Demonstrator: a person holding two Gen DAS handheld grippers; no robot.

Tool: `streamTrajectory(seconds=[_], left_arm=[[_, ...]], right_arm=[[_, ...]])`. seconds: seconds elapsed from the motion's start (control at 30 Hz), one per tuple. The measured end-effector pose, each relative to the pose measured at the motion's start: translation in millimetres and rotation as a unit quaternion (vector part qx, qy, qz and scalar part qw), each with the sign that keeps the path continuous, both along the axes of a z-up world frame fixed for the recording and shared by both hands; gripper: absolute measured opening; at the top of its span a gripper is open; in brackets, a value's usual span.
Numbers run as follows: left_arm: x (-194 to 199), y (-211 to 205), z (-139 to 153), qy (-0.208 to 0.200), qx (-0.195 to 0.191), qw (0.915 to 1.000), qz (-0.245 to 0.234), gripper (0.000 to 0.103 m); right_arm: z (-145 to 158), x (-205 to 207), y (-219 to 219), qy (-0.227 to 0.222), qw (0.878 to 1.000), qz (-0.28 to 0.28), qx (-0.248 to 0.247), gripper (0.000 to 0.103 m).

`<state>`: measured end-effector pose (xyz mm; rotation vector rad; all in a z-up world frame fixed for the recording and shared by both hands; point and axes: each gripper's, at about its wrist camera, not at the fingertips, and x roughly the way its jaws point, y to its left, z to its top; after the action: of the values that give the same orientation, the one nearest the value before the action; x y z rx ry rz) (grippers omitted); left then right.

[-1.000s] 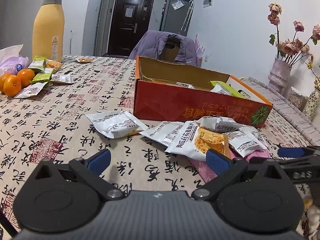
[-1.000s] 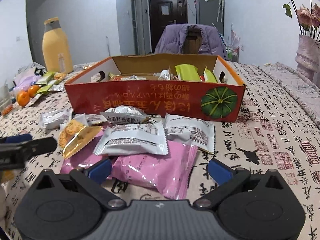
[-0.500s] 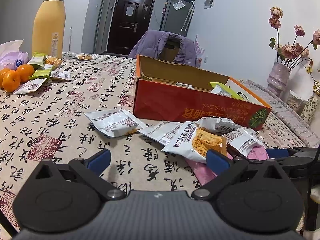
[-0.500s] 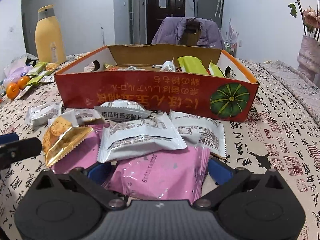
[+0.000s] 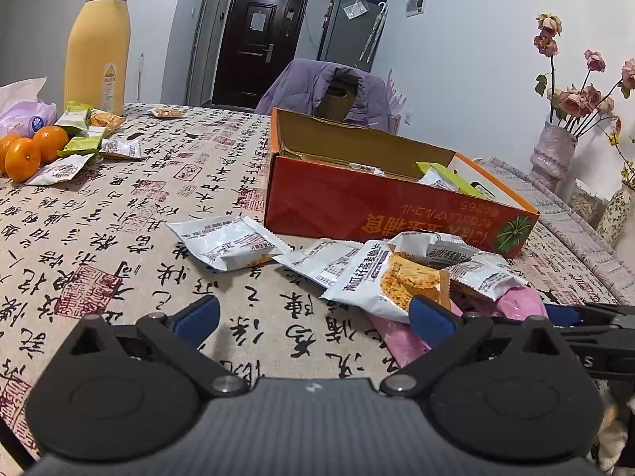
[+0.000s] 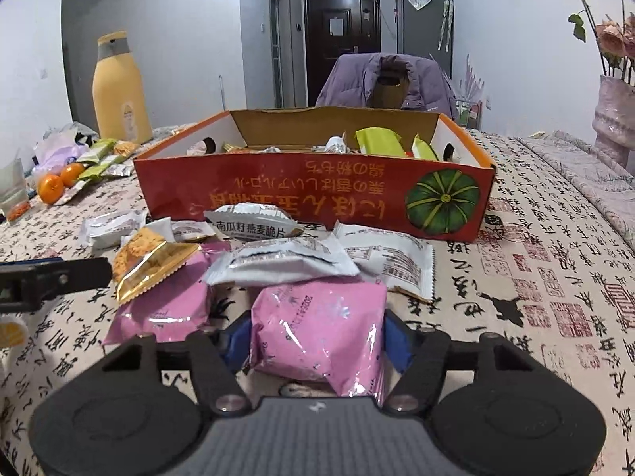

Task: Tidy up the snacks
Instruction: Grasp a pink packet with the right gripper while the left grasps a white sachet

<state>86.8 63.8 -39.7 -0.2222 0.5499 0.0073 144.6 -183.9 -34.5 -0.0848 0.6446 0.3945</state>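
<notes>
Calligraphy-print tablecloth (image 6: 555, 277) underneath everything, snacks spilled in front of an open box.

Nearest: right gripper (image 6: 317, 337) closing around pink packet (image 6: 321, 329), blue pads already against both sides, packet bulging up between them. Reads as a grip being made, probably to lift it into the box. Second pink packet (image 6: 166, 305) just left, partly under an orange-and-gold packet (image 6: 152, 258).

Left gripper (image 5: 313, 313) wide open over bare cloth, nothing between the jaws, beside the pile. Looks parked clear so the right can work.

Next back: white packets (image 6: 285, 261) overlapping the held one's far edge, so likely to drag or slide when it lifts. One more white packet (image 5: 226, 240) lying apart to the left.

Behind the pile: red cardboard box (image 6: 278, 194), pumpkin print on the front, green and white packets already inside. Presumably the destination.

Far left: oranges (image 5: 33, 150), more packets, yellow bottle (image 5: 99, 39). Chair with purple jacket (image 6: 389, 83) beyond the table.
</notes>
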Motion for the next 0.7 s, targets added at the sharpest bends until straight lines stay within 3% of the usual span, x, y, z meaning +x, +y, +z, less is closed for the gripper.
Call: streamTrajectory(seconds=[0.37, 0.7], left_arm=[[-2, -3, 1, -0.002, 0.006, 1.0, -0.001, 0.103], [4, -22, 18, -0.015, 0.028, 0.999, -0.032, 0.103]], right_arm=[[24, -17, -32, -0.061, 0.997, -0.038, 0.019, 0.066], [26, -22, -58, -0.071, 0.995, -0.067, 0.033, 0.066]])
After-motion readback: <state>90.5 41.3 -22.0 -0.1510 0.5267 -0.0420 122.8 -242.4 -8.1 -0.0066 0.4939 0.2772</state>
